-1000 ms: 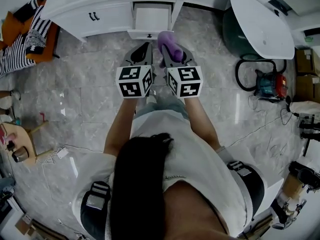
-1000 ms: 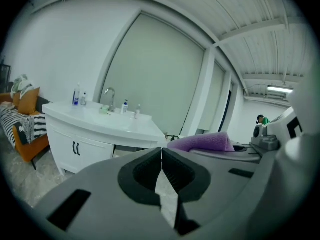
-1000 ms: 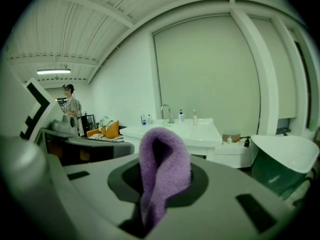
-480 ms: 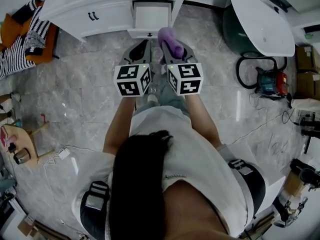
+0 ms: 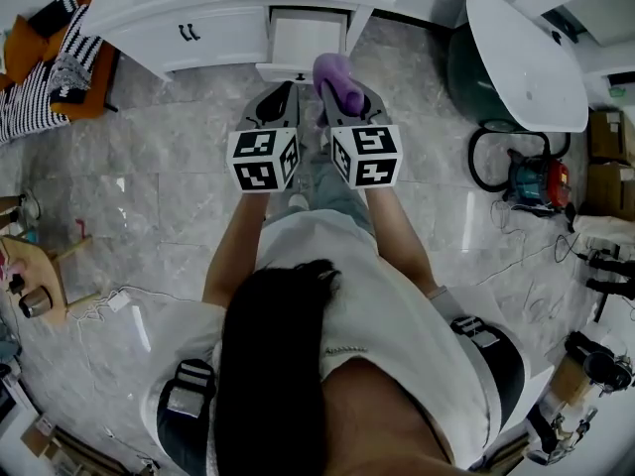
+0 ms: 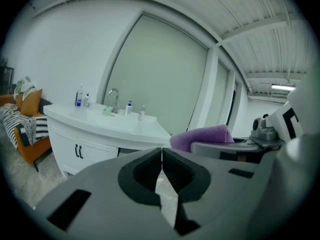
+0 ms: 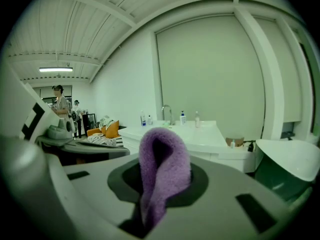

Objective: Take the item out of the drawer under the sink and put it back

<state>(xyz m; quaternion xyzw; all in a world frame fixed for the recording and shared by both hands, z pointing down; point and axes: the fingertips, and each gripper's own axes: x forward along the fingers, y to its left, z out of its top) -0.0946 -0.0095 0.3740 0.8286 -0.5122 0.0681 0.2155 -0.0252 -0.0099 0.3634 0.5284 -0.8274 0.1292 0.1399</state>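
A purple cloth (image 5: 335, 73) is pinched between the right gripper (image 5: 344, 107) jaws at upper centre, just below the opened drawer (image 5: 308, 38). The left gripper (image 5: 281, 105) jaws are pressed together, empty.

White short-sleeved T-shirt (image 5: 397, 325); long dark hair (image 5: 273, 365); black arm bands (image 5: 189, 419), grey straps.

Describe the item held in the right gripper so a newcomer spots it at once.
Start at the white sink cabinet with its open drawer. In front of it, the right gripper clamps a folded purple cloth, the only purple thing there; the left gripper beside it is empty.
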